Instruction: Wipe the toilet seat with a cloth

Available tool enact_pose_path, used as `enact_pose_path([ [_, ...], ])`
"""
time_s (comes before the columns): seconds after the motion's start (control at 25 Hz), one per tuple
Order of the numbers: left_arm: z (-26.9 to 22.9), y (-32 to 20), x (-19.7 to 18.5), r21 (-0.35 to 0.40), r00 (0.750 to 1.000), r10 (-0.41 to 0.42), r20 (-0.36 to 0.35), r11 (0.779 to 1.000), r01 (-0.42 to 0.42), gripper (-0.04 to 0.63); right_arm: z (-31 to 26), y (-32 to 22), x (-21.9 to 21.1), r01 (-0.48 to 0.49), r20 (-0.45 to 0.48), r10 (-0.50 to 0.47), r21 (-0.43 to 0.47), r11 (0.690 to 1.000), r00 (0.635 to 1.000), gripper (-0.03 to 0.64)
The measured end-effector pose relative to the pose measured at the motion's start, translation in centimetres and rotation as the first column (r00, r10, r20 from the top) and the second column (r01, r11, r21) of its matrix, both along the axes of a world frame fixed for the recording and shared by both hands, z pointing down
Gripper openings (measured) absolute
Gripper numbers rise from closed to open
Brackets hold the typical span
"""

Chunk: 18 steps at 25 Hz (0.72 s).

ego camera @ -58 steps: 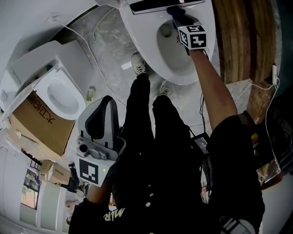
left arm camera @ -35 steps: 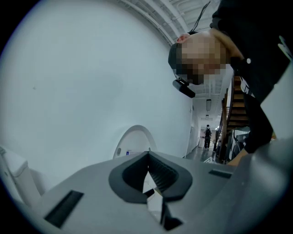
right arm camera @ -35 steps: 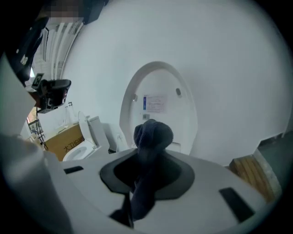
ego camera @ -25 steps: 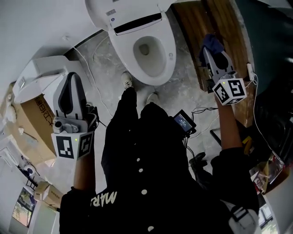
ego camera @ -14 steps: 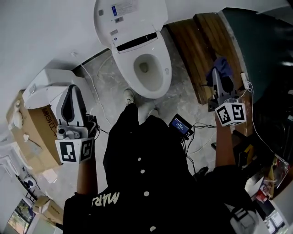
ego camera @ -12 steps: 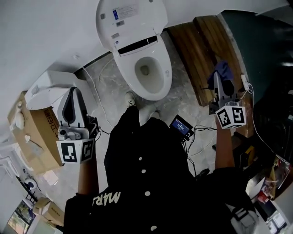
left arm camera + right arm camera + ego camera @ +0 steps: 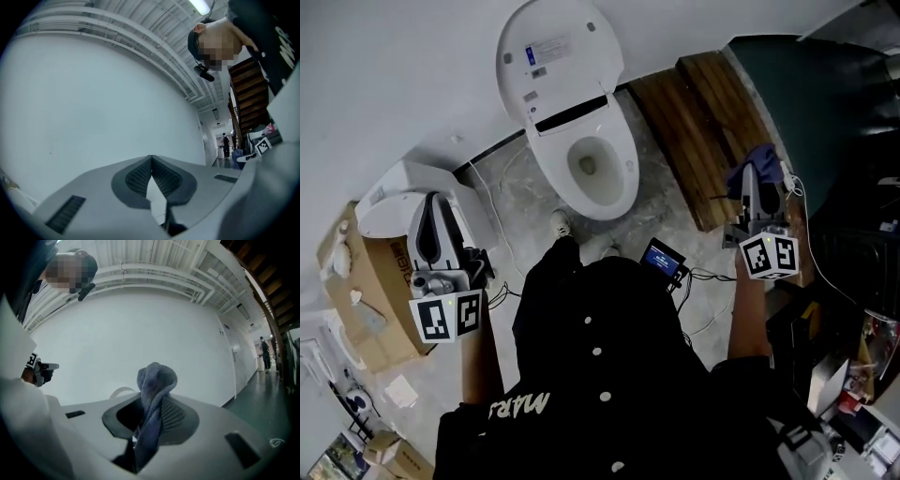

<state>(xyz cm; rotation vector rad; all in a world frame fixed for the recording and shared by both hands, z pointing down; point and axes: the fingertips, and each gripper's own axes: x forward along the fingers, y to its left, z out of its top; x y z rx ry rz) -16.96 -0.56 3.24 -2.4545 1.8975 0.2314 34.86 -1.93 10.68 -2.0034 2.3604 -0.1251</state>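
Cloth point(image 7: 157, 380), blue, clamped in right gripper point(image 7: 149, 411), bunched above the jaws; held well apart from toilet seat point(image 7: 623, 187), off to its right near wooden boards point(image 7: 694, 141). Left gripper point(image 7: 152, 164) jaws together, nothing between. Lid point(image 7: 558, 56) up, seat exposed. Judgement: bring cloth down onto the seat rim, follow the ring round with light even pressure, keep left gripper clear. Count: one cloth, one seat, one lid, two grippers

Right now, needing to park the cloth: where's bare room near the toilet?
Free: the wooden platform right of the toilet, and grey floor between toilet and spare toilet. Crowded: cables and a screen device right of the shoes.
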Motion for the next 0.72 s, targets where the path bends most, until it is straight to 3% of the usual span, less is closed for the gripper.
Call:
enact_pose_path([
  [0.28,-1.8,2.2,-0.7,0.047,0.999,-0.031,0.016,0.998,0.03,0.008,-3.4,2.9,1.0,-0.062,0.038,0.059,0.074,0.995,0.998,0.086],
  [0.72,-1.9,6.1,-1.0,0.068,0.995,-0.096,0.035,0.993,0.094,0.008,-4.8,6.2,1.6,-0.083,0.021,0.081,0.15,0.985,0.996,0.086],
])
